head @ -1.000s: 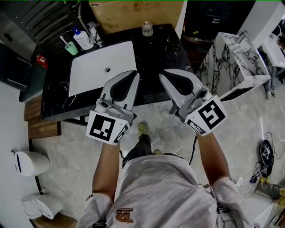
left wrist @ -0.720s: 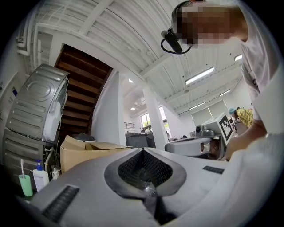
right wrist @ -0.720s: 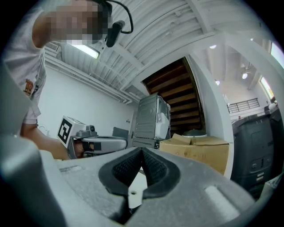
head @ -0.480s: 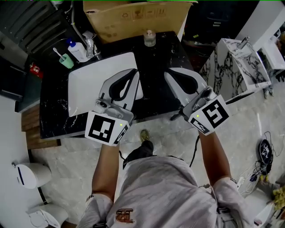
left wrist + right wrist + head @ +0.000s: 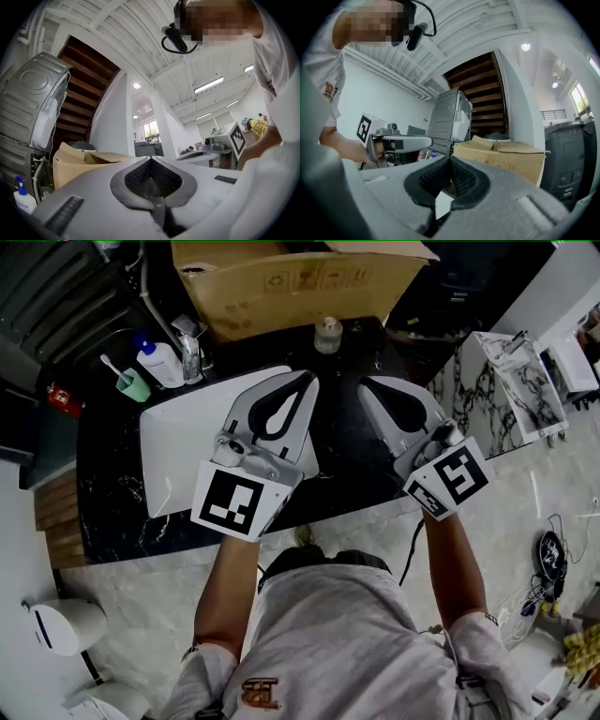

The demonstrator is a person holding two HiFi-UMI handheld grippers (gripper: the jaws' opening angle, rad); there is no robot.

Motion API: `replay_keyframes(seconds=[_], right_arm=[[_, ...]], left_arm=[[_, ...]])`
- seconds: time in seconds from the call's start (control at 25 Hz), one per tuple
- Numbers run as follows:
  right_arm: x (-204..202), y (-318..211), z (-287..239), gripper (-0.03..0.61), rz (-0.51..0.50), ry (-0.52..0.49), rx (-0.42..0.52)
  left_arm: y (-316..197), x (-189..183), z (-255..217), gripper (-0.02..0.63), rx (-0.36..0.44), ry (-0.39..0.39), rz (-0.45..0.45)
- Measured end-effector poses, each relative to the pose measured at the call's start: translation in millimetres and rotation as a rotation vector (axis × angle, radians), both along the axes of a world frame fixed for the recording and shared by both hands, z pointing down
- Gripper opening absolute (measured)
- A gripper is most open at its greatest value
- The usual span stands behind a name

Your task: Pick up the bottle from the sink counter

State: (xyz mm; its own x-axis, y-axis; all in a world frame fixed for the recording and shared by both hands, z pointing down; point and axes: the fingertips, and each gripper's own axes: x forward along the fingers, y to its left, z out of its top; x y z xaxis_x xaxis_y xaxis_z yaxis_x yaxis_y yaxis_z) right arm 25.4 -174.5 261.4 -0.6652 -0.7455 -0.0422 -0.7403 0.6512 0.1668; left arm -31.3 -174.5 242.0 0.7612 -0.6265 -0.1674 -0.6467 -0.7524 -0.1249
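Hovering level before the bottle [image 5: 327,335], left claw [image 5: 306,379] and right claw [image 5: 365,386] are closed, empty.

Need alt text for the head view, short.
Seen from above, a person holds the left gripper and right gripper, jaws shut and empty, over a black sink counter; a small bottle stands beyond them, before a cardboard box.

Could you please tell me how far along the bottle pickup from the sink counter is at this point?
Done: nothing yet; the small clear bottle with a pale cap stands untouched at the back of the black marble sink counter. In hand: the left gripper and right gripper hover short of it, jaws together, empty. Remaining: open a gripper, reach it, grip, lift.
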Motion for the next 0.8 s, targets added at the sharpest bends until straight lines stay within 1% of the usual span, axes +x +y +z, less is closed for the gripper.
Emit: replay_keyframes(seconds=[0.12, 0.36, 0.56, 0.8], right_arm=[[-0.7, -13.8, -0.5, 0.002, 0.014, 0.003, -0.006], [3.5, -41.6, -4.2, 0.002, 0.03, 0.011, -0.016], [9.6, -71.8, 1.5, 0.003, 0.037, 0.025, -0.029], [11.5, -113.4, 20.8, 0.08, 0.034, 0.041, -0.074]], left_arm=[[-16.7, -2.4, 0.5, 0.0, -0.012, 0.012, 0.002], [-44.8, 2.7, -9.1, 0.0, 0.0, 0.053, 0.004], [-71.1, 10.7, -8.5, 0.0, -0.002, 0.043, -0.01], [-102.4, 12.9, 0.8, 0.0, -0.02, 0.028, -0.042]])
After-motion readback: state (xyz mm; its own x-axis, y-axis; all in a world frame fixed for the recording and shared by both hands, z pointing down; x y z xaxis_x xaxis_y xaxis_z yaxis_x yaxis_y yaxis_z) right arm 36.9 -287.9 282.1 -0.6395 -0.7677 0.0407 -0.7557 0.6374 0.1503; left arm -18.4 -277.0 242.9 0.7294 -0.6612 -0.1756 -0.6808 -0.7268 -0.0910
